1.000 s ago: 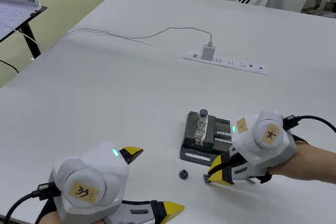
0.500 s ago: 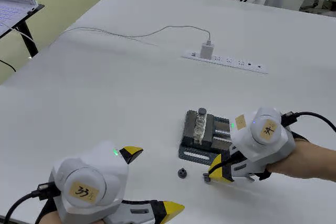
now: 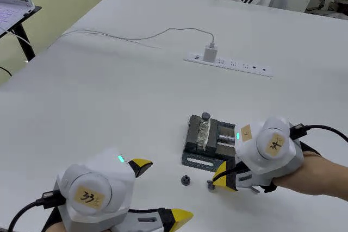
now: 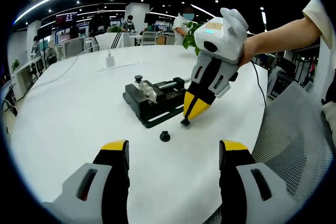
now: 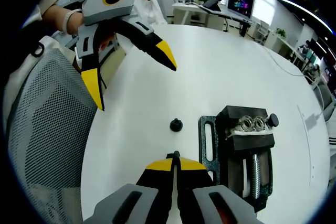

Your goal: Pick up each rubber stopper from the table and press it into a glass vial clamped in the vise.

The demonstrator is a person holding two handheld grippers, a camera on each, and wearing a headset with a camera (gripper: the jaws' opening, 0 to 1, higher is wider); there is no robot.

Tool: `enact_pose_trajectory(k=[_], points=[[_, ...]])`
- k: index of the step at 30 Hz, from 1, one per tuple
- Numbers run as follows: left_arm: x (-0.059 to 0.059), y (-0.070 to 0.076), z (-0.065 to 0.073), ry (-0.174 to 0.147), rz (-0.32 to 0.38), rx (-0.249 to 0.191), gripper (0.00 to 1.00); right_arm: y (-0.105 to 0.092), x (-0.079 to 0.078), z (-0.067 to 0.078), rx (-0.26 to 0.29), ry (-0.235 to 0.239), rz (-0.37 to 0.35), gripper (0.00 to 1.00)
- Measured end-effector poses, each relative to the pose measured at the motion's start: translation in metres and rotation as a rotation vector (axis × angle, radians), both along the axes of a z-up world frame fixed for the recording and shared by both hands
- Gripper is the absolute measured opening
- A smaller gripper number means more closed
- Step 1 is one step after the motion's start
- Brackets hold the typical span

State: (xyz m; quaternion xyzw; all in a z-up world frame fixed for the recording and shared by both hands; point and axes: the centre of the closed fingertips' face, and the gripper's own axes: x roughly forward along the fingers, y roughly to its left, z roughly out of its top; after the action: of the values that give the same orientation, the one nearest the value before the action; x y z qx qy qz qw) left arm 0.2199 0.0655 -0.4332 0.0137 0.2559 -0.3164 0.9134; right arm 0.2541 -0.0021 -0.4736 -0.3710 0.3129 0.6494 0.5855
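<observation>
- Jaws of the right gripper are pressed together on a small, dark held stopper. Their yellow tips point down at the white table, just in front of the vise.
- Jaws of the left gripper stand wide apart with nothing between them. This gripper sits low at the near left of the head view, well apart from the vise.
- The black vise grips a clear glass vial between its blocks, and a dark seated stopper caps the vial's far end. Anything inside the glass is too small to make out.
- A loose stopper rests on the table, just beside the right gripper's tips and near the vise's front corner. In the left gripper view it lies between the open jaws and the vise.
- Farther back lies a white power strip with a charger plugged in, and a thin cable trails off to the left.
- Compared with one second ago, both grippers, the vise and the loose stopper keep the same places relative to one another. The slight shift of the whole scene comes from the head camera.
</observation>
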Motion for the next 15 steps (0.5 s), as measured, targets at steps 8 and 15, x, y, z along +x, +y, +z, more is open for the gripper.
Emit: enact_pose_trajectory(k=[8,15], points=[[0.003,-0.015,-0.003,0.083,-0.008,-0.080,0.52,0.003,-0.006,0.020,0.052,-0.031,-0.002,0.00],[0.007,-0.031,-0.004,0.148,-0.020,-0.168,0.43,0.007,-0.012,0.038,0.099,-0.051,0.000,0.00]])
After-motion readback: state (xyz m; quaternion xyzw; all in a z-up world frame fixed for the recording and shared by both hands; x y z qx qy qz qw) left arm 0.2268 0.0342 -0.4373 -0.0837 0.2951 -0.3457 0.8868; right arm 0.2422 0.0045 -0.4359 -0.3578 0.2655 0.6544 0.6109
